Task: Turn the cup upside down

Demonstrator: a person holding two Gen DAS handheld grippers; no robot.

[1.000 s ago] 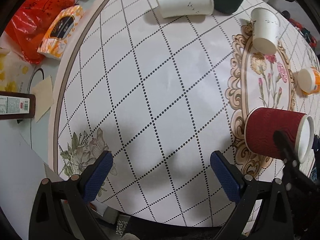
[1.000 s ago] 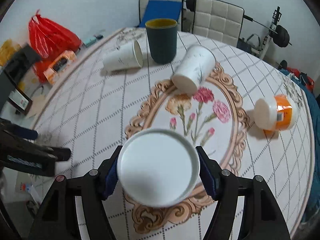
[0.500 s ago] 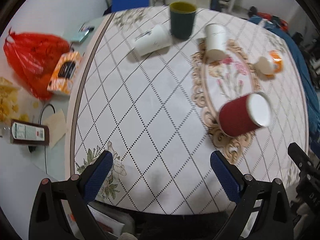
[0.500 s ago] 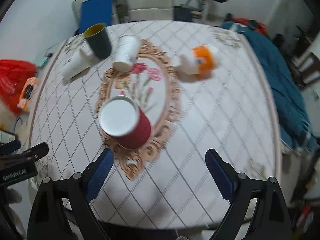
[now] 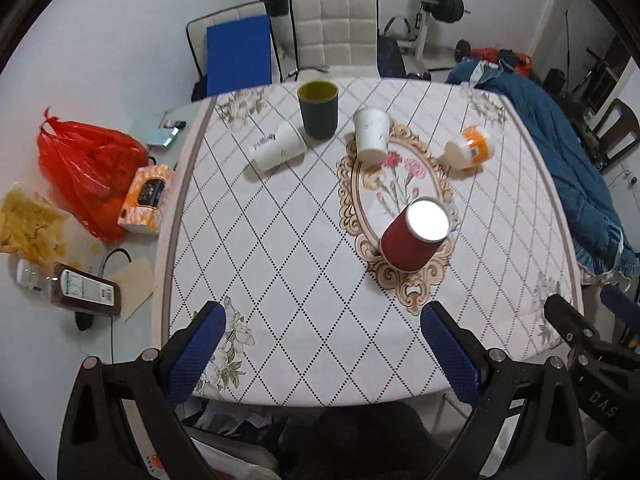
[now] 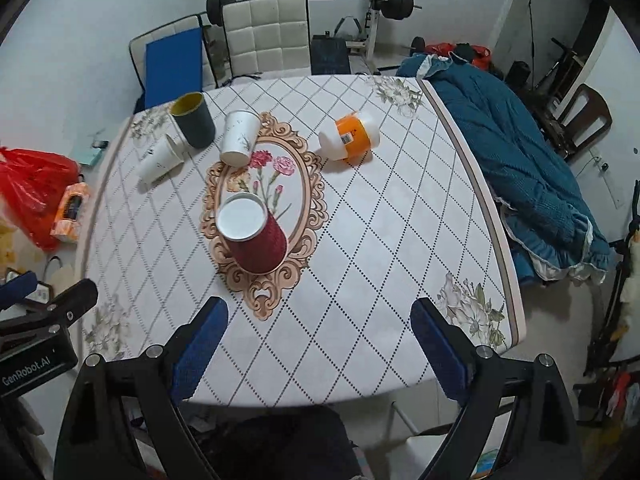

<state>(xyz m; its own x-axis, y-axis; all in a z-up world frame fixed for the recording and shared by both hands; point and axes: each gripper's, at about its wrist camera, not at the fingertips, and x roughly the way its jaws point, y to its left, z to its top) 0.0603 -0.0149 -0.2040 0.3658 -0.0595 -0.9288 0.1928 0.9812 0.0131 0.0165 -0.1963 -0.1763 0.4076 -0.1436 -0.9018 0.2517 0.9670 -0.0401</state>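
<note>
A: Where is the red paper cup (image 5: 408, 246)?

B: It stands upside down on the table (image 5: 280, 264), mouth down on the lower part of the ornate oval frame printed on the cloth, with its white base facing up. From the right wrist view the same cup (image 6: 256, 240) sits left of centre, on the oval's near end.

A: And the grippers?

B: Both are back over the table's near edge, well apart from the cup. The left gripper (image 5: 326, 354) has its jaws wide apart with nothing between the blue pads. The right gripper (image 6: 318, 350) is the same: jaws spread, nothing held.

A: What else is on the table?

B: A dark green cup (image 5: 318, 110) with a yellow inside stands upright at the far side. Just beside it a white paper cup (image 5: 278, 147) lies on its side. A second white paper cup (image 5: 372, 139) sits at the top of the oval; it looks tipped over, mouth toward the camera, though the fisheye makes that hard to judge. An orange and white cup (image 5: 469, 148) lies on its side to the right.

A: Off the table?

B: A red plastic bag (image 5: 86, 168) and an orange tissue pack (image 5: 146, 198) on the floor to the left, and a blue quilt (image 6: 516, 164) to the right.
</note>
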